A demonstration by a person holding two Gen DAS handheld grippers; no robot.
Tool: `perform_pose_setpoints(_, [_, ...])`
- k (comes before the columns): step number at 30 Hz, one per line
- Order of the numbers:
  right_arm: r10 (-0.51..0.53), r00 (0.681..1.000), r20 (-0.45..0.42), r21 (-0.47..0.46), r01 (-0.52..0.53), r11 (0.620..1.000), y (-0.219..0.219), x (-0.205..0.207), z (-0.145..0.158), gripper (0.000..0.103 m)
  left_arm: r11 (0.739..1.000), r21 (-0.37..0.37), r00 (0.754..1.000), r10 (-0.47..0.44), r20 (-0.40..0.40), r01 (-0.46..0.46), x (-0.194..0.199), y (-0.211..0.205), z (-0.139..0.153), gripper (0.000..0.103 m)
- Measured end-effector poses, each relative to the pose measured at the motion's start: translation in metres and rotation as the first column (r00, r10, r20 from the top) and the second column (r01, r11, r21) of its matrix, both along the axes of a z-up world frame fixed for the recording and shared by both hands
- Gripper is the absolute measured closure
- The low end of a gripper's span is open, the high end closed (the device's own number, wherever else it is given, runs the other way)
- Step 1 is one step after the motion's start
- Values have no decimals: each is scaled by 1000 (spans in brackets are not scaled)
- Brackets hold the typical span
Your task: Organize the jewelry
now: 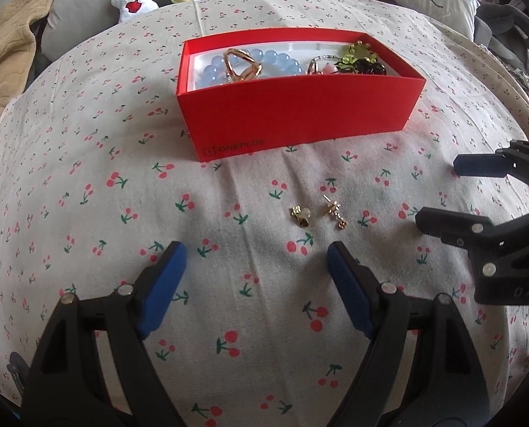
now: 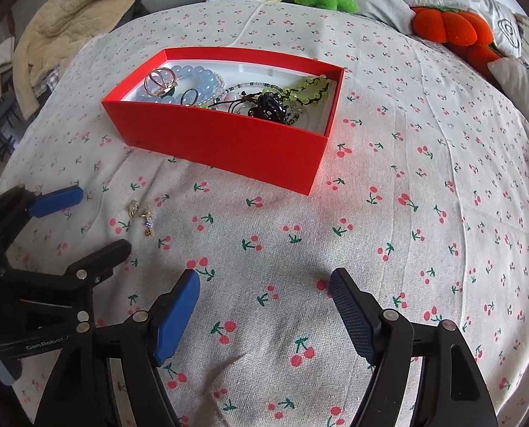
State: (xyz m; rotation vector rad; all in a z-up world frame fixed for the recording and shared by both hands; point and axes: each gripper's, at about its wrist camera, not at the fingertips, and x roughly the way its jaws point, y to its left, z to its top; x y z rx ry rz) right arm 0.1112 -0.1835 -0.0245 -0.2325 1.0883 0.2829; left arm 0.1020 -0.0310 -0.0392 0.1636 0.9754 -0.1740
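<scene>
Gold earrings (image 1: 318, 214) lie on cherry-print cloth (image 1: 229, 267); both grippers' fingers (image 1: 163, 284) spread, empty.

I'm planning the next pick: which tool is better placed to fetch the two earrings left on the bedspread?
Probably left. The earrings lie just ahead of the open left tool, slightly right of its centre line. The right tool faces bare cloth; the earrings sit off to its side.
</scene>
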Motion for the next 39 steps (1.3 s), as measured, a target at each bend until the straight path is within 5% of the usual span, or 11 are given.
perform_pose_setpoints(14, [13, 1000, 6, -18, -13, 1000, 2, -1, -2, 25, 998, -33, 998, -52, 27, 53, 10, -12, 2, 57])
perform_pose_setpoints(19, [10, 1000, 8, -19, -10, 1000, 4, -1, -2, 25, 997, -64, 998, -52, 27, 53, 11, -6, 3, 92])
perform_pose_setpoints(27, [22, 1000, 6, -7, -22, 1000, 14, 2, -3, 25, 995, -73, 998, -62, 23, 64, 5, 1, 8, 93])
perform_pose_setpoints(39, [107, 994, -13, 96, -106, 990, 61, 3, -8, 25, 993, -96, 997, 71, -24, -73, 3, 43, 13, 93])
